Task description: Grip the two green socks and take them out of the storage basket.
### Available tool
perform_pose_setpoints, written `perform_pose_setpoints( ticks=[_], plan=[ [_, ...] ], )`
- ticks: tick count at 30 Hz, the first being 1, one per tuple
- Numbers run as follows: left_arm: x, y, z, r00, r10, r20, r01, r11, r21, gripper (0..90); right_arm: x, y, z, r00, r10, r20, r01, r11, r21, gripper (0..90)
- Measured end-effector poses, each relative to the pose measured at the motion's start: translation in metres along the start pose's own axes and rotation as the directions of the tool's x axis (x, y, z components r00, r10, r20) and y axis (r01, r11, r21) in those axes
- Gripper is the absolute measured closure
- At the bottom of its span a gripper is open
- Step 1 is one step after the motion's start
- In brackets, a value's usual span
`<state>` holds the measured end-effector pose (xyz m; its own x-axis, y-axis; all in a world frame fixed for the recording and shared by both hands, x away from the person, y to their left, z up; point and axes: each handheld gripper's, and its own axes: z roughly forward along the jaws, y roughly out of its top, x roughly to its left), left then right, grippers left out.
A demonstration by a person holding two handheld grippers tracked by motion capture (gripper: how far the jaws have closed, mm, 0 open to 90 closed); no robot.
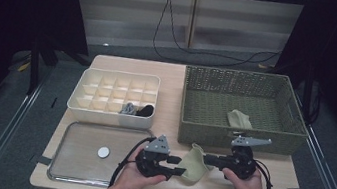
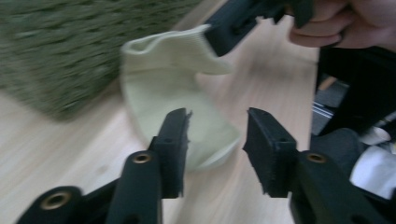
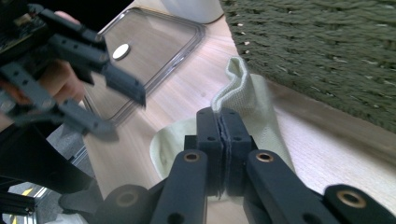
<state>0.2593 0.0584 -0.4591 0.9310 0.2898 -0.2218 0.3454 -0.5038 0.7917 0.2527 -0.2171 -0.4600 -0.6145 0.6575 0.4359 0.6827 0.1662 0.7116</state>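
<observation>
A pale green sock (image 1: 195,164) lies partly lifted on the wooden table in front of the basket. My right gripper (image 1: 206,158) is shut on its upper edge; in the right gripper view the gripper (image 3: 219,114) pinches the sock's (image 3: 254,98) folded rim. My left gripper (image 1: 178,166) stands open just left of the sock. In the left gripper view the gripper (image 2: 217,121) has spread jaws with the sock's (image 2: 173,88) lower part just beyond the left jaw, untouched. The right gripper (image 2: 219,37) holds the sock's top corner there. The left gripper (image 3: 127,116) also appears in the right gripper view, open.
A green woven basket (image 1: 201,130) stands behind the grippers with another pale sock (image 1: 238,118) inside. A white divided box (image 1: 110,116) at back left holds dark rolled socks (image 1: 136,110). A clear tray (image 1: 79,137) with a white disc (image 1: 103,152) lies front left.
</observation>
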Motion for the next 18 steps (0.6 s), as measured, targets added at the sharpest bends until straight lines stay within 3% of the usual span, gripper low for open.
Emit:
perform_pose_setpoints(
  ticks=[6, 8, 10, 15, 18],
  plan=[
    [-0.004, -0.005, 0.022, 0.9997, -0.004, 0.025, 0.003, 0.9994, 0.035, 60.4, -0.002, 0.0, 0.0, 1.0, 0.003, 0.003, -0.003, 1.0, 0.002, 88.6],
    [-0.005, -0.007, 0.027, 0.9994, 0.036, 0.006, -0.036, 0.9979, 0.055, 55.9, -0.002, 0.0, 0.0, 1.0, 0.002, 0.003, -0.002, 1.0, 0.003, 88.7],
    [-0.005, -0.009, 0.031, 0.9994, 0.024, 0.025, -0.025, 0.9976, 0.065, 56.2, -0.002, 0.0, -0.001, 1.0, 0.001, 0.002, -0.001, 1.0, 0.001, 88.6],
    [-0.006, -0.011, 0.038, 0.9986, 0.042, 0.033, -0.045, 0.9944, 0.096, 68.2, -0.003, -0.001, -0.002, 1.0, 0.005, 0.003, -0.005, 1.0, 0.0, 88.6],
    [-0.004, -0.012, 0.037, 0.9982, 0.056, 0.024, -0.059, 0.9886, 0.139, 76.4, -0.004, -0.001, -0.004, 0.9999, 0.009, 0.014, -0.009, 1.0, 0.001, 88.6]
  ],
)
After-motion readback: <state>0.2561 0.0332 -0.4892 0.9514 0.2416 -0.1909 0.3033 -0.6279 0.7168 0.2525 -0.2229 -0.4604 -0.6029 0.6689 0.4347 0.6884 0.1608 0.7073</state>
